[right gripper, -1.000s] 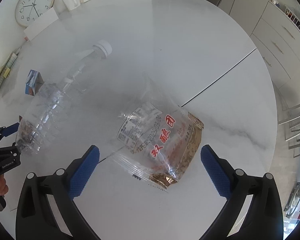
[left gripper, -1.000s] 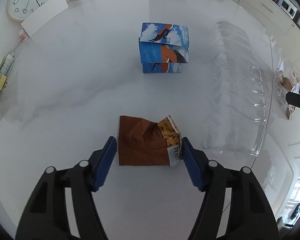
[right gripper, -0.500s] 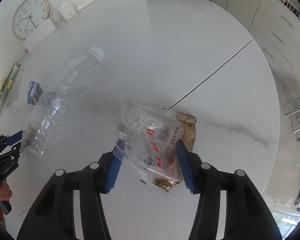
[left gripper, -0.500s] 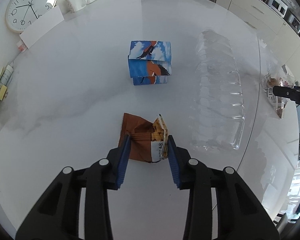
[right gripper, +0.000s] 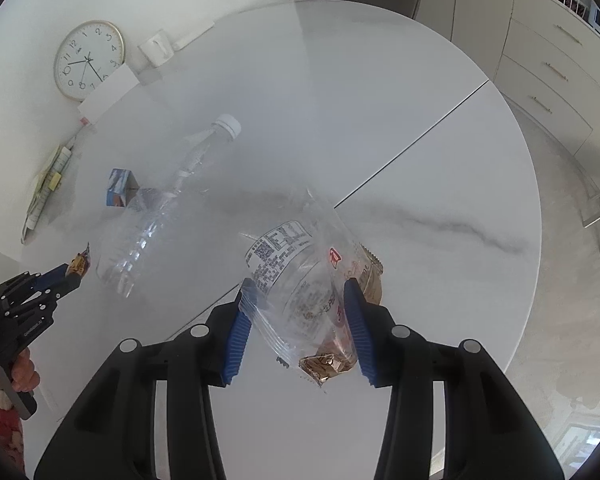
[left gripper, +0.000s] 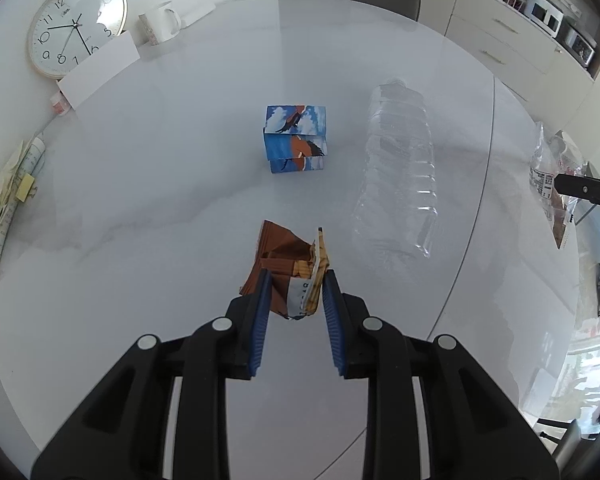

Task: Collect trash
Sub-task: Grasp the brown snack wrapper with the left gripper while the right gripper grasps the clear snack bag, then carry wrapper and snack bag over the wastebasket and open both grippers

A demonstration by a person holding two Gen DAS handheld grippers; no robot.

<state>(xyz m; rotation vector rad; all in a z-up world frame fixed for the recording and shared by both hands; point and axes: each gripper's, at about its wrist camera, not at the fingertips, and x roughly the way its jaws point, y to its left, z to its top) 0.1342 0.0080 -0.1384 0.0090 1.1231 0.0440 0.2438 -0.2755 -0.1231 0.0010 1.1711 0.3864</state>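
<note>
Glossy marble-look table (left gripper: 140, 184); clear crinkled plastic bottle (left gripper: 400, 168).

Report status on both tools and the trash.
Left tool shut on brown snack wrapper. Right tool shut on clear snack bag. Plastic bottle, blue carton uncollected on table.

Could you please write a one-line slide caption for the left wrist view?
Left gripper pinches a brown wrapper on the table.

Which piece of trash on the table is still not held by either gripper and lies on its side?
The clear plastic bottle, white-capped, lying between the two grippers. The brown wrapper is in the left gripper, the clear snack bag in the right gripper.
</note>
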